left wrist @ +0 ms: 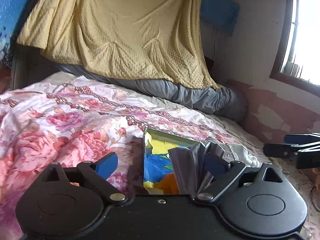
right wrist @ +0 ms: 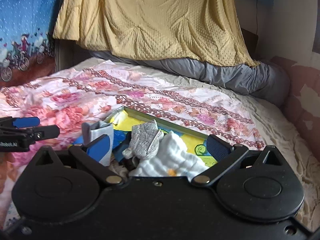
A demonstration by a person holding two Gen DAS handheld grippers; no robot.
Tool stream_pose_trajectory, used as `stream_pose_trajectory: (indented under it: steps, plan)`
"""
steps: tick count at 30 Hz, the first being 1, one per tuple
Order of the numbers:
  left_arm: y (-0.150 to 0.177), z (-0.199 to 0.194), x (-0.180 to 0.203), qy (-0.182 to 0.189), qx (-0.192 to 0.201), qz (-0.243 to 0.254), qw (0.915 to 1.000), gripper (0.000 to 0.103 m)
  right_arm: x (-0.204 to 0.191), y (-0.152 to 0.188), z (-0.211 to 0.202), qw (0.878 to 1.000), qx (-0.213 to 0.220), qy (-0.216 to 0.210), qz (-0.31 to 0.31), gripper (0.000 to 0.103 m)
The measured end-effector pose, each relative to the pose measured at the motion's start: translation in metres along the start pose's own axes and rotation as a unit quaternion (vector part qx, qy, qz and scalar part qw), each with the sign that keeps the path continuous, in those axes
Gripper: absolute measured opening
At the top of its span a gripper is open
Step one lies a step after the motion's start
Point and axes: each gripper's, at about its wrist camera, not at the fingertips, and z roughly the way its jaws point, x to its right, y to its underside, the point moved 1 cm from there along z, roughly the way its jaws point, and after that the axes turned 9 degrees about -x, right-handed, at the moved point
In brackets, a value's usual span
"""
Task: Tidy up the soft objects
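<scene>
Bed (left wrist: 60,108) w/ floral pink sheet fills most of both views; yellow dimpled blanket (left wrist: 124,32) hangs at the head end, its lower edge lying over a grey bolster-type pillow (left wrist: 200,96) set along the wall side; blue patterned curtain (right wrist: 24,20) to the left; window (left wrist: 304,30) at far right in left wrist view.

On the sheet: shallow box (right wrist: 166,124) w/ green rim and bright yellow/blue printed interior; soft items lie in it. White quilted cloth (right wrist: 172,156) at near-right part of box; grey speckled sock-like item (right wrist: 146,140) just left of it, touching it; grey folded item w/ white stripes (right wrist: 100,132) at box's left edge; dark grey pleated cloth (left wrist: 192,164) seen in left wrist view, draped beside the left unit's right finger; contact there cannot be confirmed.

Left gripper (left wrist: 162,164): jaws spread wide, nothing clamped. Right gripper (right wrist: 158,146): jaws spread wide above the box contents, nothing clamped; 2 blue pads (right wrist: 100,148) clear of cloth.
</scene>
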Motion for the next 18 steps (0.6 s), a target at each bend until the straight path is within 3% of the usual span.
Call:
stream_pose_trajectory:
  steps: [5,18]
  plan:
    - [0.001,-0.012,0.012,-0.015,-0.002,-0.003,0.9999,0.102,0.005,0.009,-0.02,1.0,0.012,-0.013,0.007,0.102]
    - [0.0,-0.062,0.047,-0.023,0.005,-0.018,0.9996,0.102,0.012,0.019,-0.074,0.998,0.046,-0.049,0.023,0.102]
